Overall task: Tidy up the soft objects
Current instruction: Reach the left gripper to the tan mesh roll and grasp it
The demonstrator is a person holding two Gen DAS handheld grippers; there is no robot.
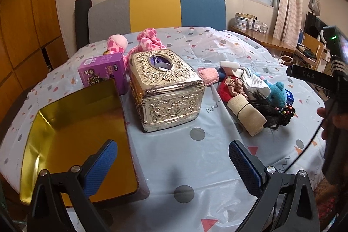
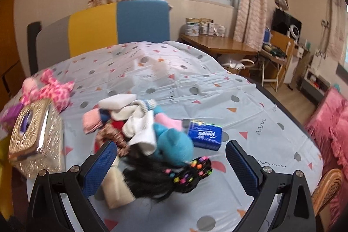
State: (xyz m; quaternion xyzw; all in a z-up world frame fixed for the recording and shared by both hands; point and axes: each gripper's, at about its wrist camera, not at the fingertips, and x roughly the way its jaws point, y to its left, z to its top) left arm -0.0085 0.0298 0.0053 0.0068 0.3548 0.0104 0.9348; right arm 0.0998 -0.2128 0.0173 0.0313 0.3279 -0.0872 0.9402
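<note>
A heap of soft things lies on the patterned tablecloth [image 1: 191, 158]: a teal plush bear [image 2: 171, 145], white socks [image 2: 141, 125], a pink cloth [image 2: 92, 120], a black hairpiece with coloured beads [image 2: 189, 173] and a beige roll [image 1: 245, 114]. My right gripper [image 2: 171, 166] hovers open right over the hairpiece and bear. My left gripper [image 1: 174, 164] stands open above bare cloth, between an empty gold tin [image 1: 71, 123] and the heap [image 1: 250, 92]. A pink spotted plush [image 1: 143, 40] lies behind the ornate gold tissue box [image 1: 167, 88].
A purple carton [image 1: 104, 71] stands beside the tissue box. A blue Tempo tissue pack [image 2: 205, 134] lies right of the bear. A grey, yellow and blue chair back [image 1: 156, 10] rises behind the table. The right hand-held gripper's body [image 1: 326, 79] shows at the right edge.
</note>
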